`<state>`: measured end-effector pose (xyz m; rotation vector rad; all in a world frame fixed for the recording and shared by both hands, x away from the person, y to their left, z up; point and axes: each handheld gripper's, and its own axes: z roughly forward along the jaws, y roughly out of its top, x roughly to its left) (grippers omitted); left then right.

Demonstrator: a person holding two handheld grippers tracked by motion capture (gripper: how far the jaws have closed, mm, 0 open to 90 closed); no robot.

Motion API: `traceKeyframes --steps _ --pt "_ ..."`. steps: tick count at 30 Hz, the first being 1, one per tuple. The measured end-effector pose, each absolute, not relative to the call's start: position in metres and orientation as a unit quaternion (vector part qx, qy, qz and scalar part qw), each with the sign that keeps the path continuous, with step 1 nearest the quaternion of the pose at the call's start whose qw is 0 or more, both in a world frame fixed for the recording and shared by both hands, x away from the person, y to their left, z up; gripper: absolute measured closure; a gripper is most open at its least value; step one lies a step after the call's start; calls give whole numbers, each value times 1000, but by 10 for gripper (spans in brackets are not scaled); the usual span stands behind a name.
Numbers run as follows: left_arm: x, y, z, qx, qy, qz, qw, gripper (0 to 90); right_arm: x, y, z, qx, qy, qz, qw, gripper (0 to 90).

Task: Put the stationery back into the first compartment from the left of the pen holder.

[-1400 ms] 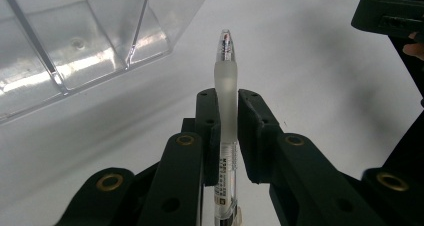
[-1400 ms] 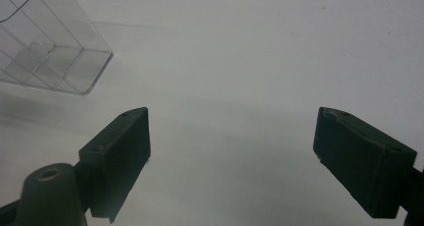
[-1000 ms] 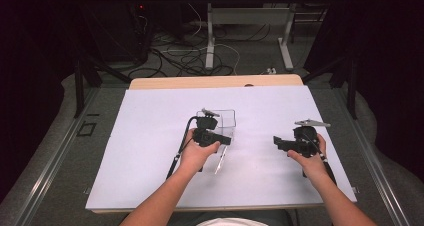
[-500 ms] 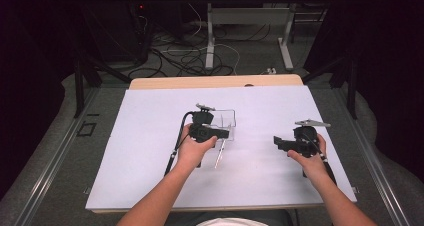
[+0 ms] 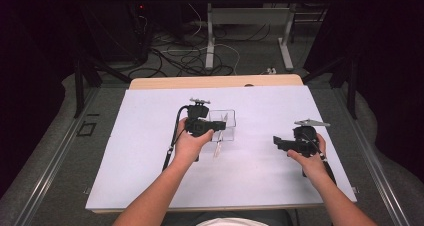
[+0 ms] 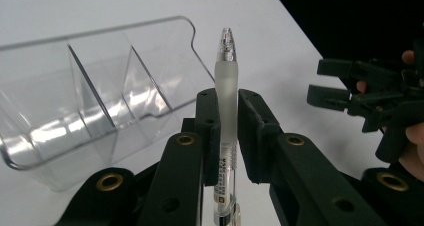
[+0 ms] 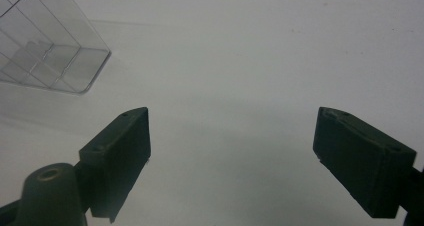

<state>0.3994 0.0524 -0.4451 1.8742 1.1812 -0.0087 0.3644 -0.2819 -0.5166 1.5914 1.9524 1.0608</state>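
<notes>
Your pen (image 6: 227, 111) is pinched between the pads of the left gripper (image 6: 228, 131) — jaws clenched on the frosted barrel, clear tapered tip sticking out past them, labelled clear section trailing back below. It's held off the tabletop (image 5: 150, 151), just beside the clear organizer (image 6: 95, 101), near its end wall with the curved cut-out.

What could go wrong from here:
- The grip sits on a smooth round barrel with narrow pad contact — the pen could swivel or slide if the tip bumps the organizer's wall on the way in.
- The organizer is light clear plastic, nothing holding it. A nudge from the pen or the jaws would likely push or tip it across the tabletop.
- Its dividers are thin and transparent, easy to misjudge; you could land the pen on a divider edge rather than in a compartment.
- Letting go with the pen slanted could leave it leaning out over the rim or rolling off.

In the high view the pen (image 5: 218, 145) hangs at the organizer's (image 5: 222, 122) near side. Your right gripper (image 5: 276, 142) is well apart, jaws released and empty over bare tabletop — it could steady the organizer.
</notes>
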Motion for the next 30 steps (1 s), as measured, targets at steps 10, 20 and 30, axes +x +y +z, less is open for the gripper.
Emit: traceKeyframes --steps 10,20,30 --pt "405 68 -428 715 471 60 513 801 364 -283 -516 571 698 381 204 147" --pt "410 82 -412 679 473 92 554 801 364 -284 -516 571 698 382 203 148" --pt "414 85 -402 659 466 138 574 802 364 -283 -517 572 699 381 200 148"
